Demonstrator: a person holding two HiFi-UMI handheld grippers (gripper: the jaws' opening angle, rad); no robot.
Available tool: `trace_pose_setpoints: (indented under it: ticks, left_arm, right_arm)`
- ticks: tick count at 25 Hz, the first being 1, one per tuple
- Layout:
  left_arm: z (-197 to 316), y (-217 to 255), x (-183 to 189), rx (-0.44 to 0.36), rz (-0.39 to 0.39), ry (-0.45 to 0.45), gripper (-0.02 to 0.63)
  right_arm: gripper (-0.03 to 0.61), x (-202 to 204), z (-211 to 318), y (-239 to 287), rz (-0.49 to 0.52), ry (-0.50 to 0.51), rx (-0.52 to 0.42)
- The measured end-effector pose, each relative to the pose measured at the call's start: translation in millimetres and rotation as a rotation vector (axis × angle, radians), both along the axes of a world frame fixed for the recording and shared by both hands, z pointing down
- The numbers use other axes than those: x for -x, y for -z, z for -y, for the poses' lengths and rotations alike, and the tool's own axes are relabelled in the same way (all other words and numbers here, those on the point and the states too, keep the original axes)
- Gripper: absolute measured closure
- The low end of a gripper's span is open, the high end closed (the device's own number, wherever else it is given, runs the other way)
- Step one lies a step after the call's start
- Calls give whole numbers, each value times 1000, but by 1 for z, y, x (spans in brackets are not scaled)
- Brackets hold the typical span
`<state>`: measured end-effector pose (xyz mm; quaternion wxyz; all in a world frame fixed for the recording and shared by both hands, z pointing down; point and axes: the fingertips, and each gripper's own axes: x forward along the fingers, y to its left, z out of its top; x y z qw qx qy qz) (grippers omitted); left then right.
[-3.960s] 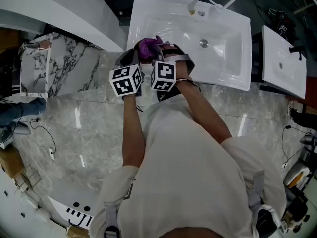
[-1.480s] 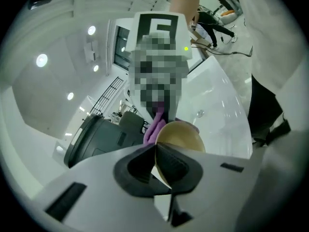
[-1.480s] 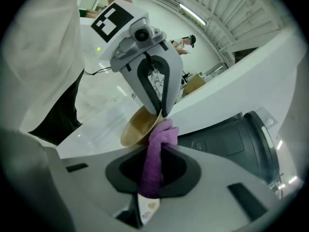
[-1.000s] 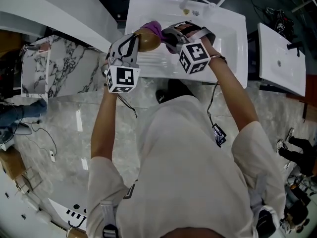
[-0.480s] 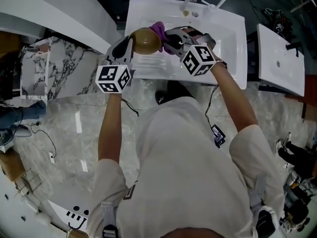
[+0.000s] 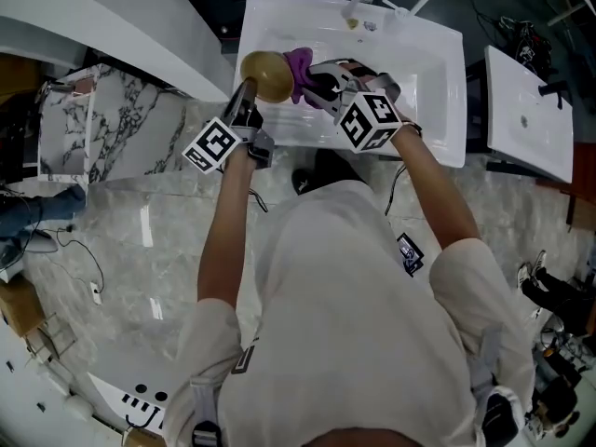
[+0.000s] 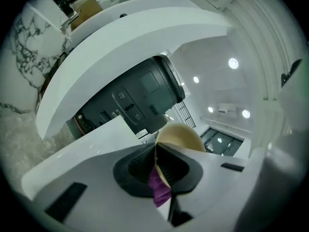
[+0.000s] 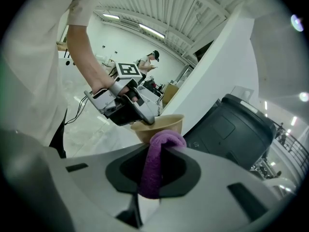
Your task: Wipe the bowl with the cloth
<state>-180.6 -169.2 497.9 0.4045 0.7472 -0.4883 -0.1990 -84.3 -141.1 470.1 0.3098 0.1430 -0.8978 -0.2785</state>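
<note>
- In the head view the jaw tips of the right gripper (image 6: pixel 321 84) are covered by its own body and by the purple cloth (image 6: pixel 300 61), so its grip reads only from its own camera
- The left gripper view shows just the upper curve of the tan bowl (image 7: pixel 181 137); the rest is cut off behind the jaws, with a scrap of cloth (image 7: pixel 158 187) showing below
- Whether the cloth reaches the bowl's inner wall is hard to tell
- Left gripper (image 6: pixel 248 96): jaws nearly together, clamped on the thin rim of the bowl (image 6: pixel 265 73), which is held up over the white sink (image 6: pixel 419 73)
- Right gripper (image 8: pixel 161 144): jaws closed on the folded cloth (image 8: pixel 157 163), its rounded end sticking out past the tips
- The cloth end sits just beside the bowl (image 8: pixel 161 126), against its near side, opposite the left gripper (image 8: pixel 148 121)
</note>
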Motion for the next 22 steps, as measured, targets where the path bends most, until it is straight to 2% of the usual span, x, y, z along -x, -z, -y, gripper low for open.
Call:
trace_pose_setpoints:
  ticks: [7,13,15,18,20,22]
  left_arm:
    - [-5,-9,-2,44,-167,7,597]
    - [-6,-3,-18,46,-422,-32,597]
    - [-6,4,-26,41,-515,-64,597]
    - [-13,14,-45,42,-613,-150,597]
    - [-22,22,-60,37,-640,-238,597]
    - [-33,24,-73,43,-648,-321,597]
  right_arm:
    - [535,9,-18,-10,63,-21,58]
    - [535,24,-34,-31,43,1,87]
    - [535,28,-35,-35,86,-7,139]
    - [535,30,-34,-33,220,-36,263]
    - [535,27,-33,-34,300,-56,331]
    - [535,22,-28,-36,345,-72,358]
